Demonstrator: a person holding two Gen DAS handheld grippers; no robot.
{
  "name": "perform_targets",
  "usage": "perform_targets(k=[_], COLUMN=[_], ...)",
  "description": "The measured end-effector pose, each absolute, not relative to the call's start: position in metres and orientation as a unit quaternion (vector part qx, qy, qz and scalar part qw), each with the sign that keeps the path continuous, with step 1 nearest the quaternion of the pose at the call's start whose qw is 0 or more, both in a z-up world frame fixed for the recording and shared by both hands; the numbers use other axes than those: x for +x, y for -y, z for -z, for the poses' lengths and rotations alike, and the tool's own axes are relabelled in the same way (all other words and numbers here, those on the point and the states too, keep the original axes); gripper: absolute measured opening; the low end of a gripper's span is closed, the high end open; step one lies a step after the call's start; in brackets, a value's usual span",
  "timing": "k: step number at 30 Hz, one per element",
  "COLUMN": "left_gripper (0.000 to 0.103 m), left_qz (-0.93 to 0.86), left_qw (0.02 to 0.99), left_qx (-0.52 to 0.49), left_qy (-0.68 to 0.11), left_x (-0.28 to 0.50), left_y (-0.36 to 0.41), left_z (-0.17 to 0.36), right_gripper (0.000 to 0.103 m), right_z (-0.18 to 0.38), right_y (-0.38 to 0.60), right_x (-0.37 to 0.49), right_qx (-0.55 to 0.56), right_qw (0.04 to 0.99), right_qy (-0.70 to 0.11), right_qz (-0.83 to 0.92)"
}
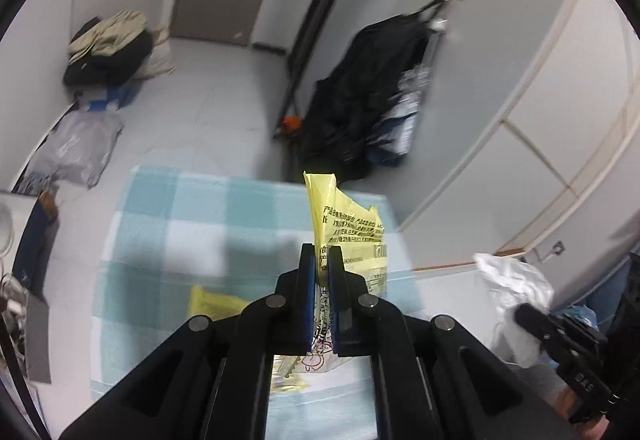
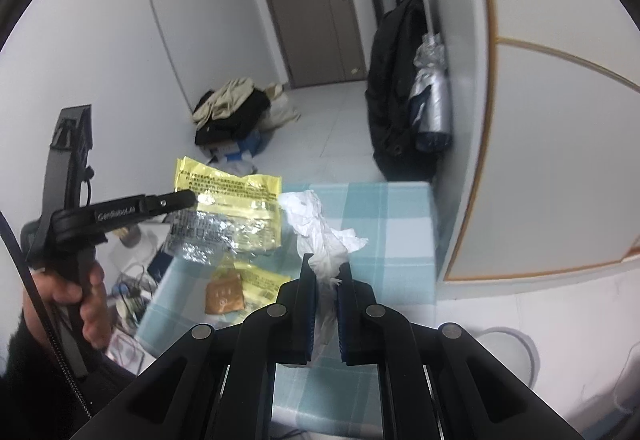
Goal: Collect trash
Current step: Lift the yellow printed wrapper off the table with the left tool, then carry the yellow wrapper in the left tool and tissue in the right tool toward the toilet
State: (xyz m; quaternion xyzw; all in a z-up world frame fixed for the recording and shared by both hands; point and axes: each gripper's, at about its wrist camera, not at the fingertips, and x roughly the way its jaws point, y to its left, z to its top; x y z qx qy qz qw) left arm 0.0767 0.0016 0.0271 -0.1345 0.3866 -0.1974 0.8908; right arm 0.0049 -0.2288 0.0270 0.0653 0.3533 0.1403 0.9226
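The left gripper is clenched on a yellow snack wrapper, a crinkled foil-lined packet with black print that stands up stiffly from the jaws, clear of the table. The right gripper is clamped on a crumpled white tissue, soft and limp, flopping forward over the fingertips. Both pieces hang above the table's blue-and-white checked cloth.

On the cloth a second yellow wrapper lies flat beside a brown biscuit-like square, so this looks like the pick-up step, with both hands loaded.

Next, the two pieces probably need carrying to a bin. The pale round rim on the floor at lower right may be one, though that cannot be told for sure. The tissue is light and could slip loose.
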Motion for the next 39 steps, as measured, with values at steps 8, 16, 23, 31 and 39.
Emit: perform_targets(k=[8, 16, 23, 31, 39], left_gripper=[0.002, 0.002, 0.002, 0.002, 0.002], left_qz=[0.237, 0.280, 0.324, 0.368, 0.377], left_qw=[0.900, 0.897, 0.880, 0.849, 0.822], left_qx=[-0.104, -0.072, -0.049, -0.010, 0.041], left_qy=[-0.349, -0.334, -0.344, -0.380, -0.424], left_x=[0.053, 0.036, 0.029, 0.030, 0.044], left_y=[0.040, 0.089, 0.142, 0.208, 0.258], left_z=[-0.072, -0.092, -0.092, -0.068, -0.026], right_gripper=[0.008, 0.008, 0.008, 0.008, 0.008], right_z=[-0.065, -0.088, -0.085, -0.052, 0.014], right_y=[0.262, 0.319, 0.386, 0.454, 0.504], right_x=[-0.022, -0.051, -0.074, -0.083, -0.072], right_qx=[0.085, 0.102, 0.131, 0.167, 0.203], right_qw=[0.941, 0.955, 0.956, 0.944, 0.917], right_qy=[-0.303, -0.264, -0.261, -0.282, -0.336], right_qz=[-0.125, -0.085, -0.027, 0.030, 0.073])
